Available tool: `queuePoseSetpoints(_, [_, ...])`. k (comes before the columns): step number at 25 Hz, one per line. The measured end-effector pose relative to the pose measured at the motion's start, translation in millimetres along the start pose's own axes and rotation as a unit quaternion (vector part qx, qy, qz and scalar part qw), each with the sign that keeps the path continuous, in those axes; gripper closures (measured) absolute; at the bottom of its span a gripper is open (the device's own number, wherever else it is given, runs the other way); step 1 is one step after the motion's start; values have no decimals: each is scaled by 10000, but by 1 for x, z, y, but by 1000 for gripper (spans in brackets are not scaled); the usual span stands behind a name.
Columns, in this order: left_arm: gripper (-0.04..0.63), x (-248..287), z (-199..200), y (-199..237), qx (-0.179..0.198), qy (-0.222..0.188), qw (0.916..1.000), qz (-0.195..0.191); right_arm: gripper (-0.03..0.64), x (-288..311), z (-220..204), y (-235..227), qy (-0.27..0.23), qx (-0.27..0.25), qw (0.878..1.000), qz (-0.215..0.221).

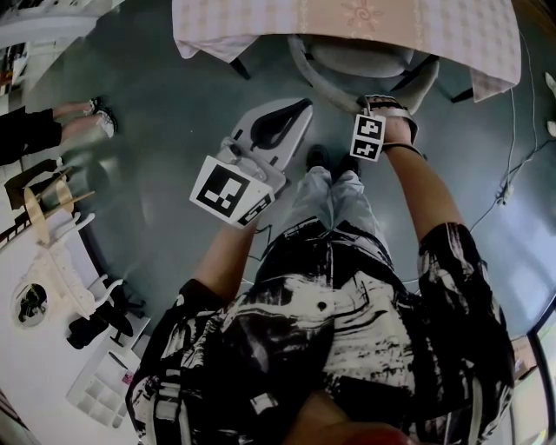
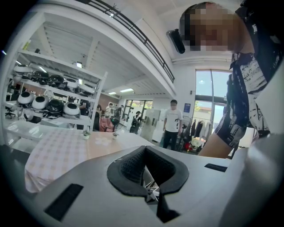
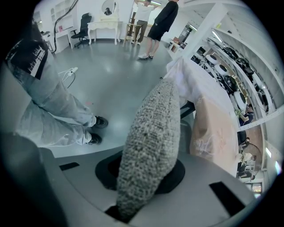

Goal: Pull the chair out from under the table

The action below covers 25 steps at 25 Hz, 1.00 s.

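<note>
Chair (image 1: pixel 365 59): grey, upper centre of the head view, seat tucked under the surface (image 1: pixel 434 26), which carries a pale checked cloth. Its curved backrest faces the person and stands clear of the cloth's edge.

Right gripper (image 1: pixel 382 111): points steeply down at the right end of the backrest. In the right gripper view the jaws are clenched on the backrest's top edge. The coarse grey weave fills the gap between the dark pads and runs up the middle of the frame.

Left gripper (image 1: pixel 295 113): held in the air left of centre, above the grey floor (image 1: pixel 174 104), apart from the chair. In the left gripper view its jaws meet at the tips with nothing between them.

Person's dark shoes (image 1: pixel 317 156): on the floor just below the chair in the frame.

A thin cable (image 1: pixel 512 174) trails across the floor at the right edge. Another person's feet (image 1: pixel 100 117) stand at the upper left.
</note>
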State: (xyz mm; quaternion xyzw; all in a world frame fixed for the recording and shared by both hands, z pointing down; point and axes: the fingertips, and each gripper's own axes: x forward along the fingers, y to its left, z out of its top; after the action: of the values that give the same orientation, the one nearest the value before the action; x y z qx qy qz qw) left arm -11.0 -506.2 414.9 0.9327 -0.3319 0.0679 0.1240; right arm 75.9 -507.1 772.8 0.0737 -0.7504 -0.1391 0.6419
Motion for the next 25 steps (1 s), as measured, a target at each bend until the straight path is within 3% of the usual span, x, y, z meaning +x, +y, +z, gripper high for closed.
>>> queuePoseSetpoints(14, [594,-9,5,5,-21,-97,9999,-81,568,-13,7,8,61,258,9996,106])
queuePoseSetpoints(25, [594,-7,-5,8,-5,-165,9994,-302,566,-19,21,53,101,412,9990,173])
